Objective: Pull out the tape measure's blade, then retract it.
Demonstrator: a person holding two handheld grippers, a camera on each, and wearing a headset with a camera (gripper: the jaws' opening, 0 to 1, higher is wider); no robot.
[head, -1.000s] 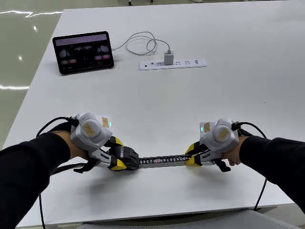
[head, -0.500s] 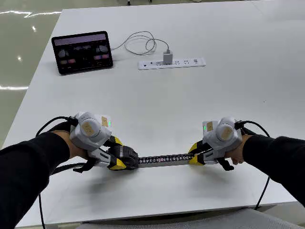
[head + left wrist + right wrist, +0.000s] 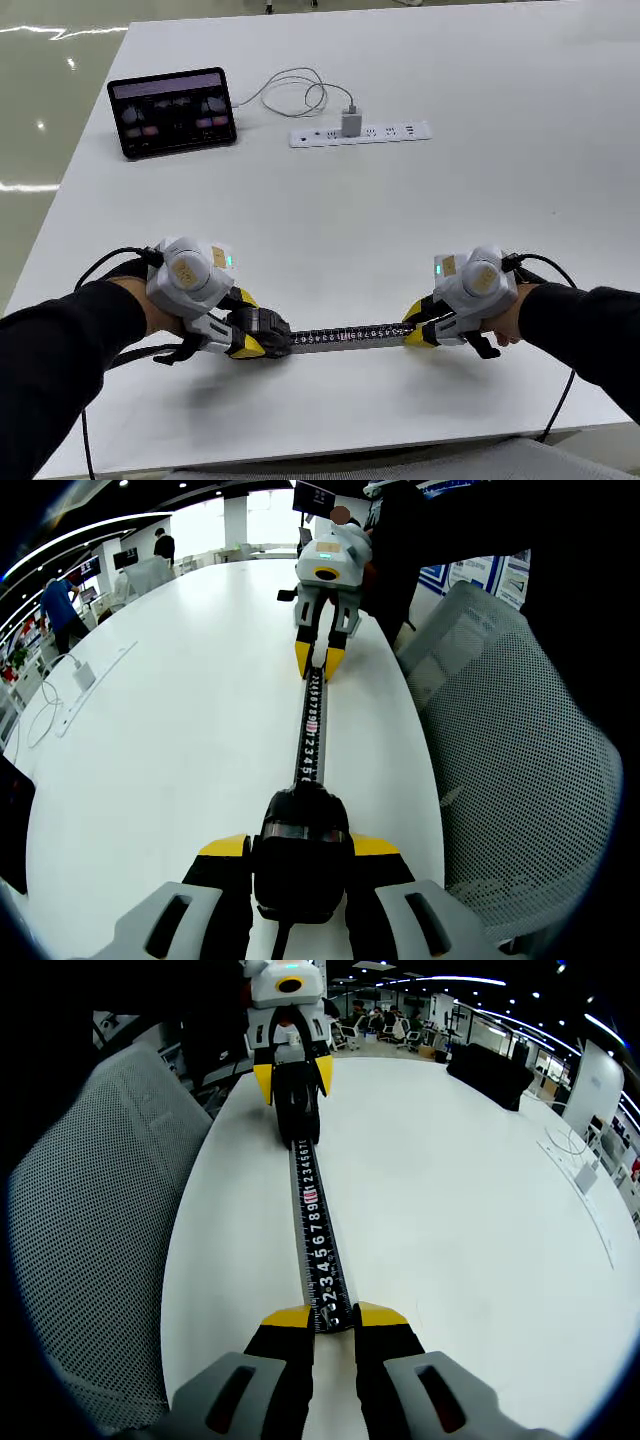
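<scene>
Along the tabletop's [image 3: 430, 220] near edge, our left gripper [image 3: 300, 846] clamps the tape measure case [image 3: 268, 328], our right gripper [image 3: 333, 1317] pinches the blade [image 3: 315, 1230] end; numerals 2–9 show; the tablet [image 3: 173, 109] and power strip [image 3: 360, 132] lie toward the far edge

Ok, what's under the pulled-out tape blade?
Bare white table runs under the blade. The blade's tip is hidden in the right tool.
</scene>
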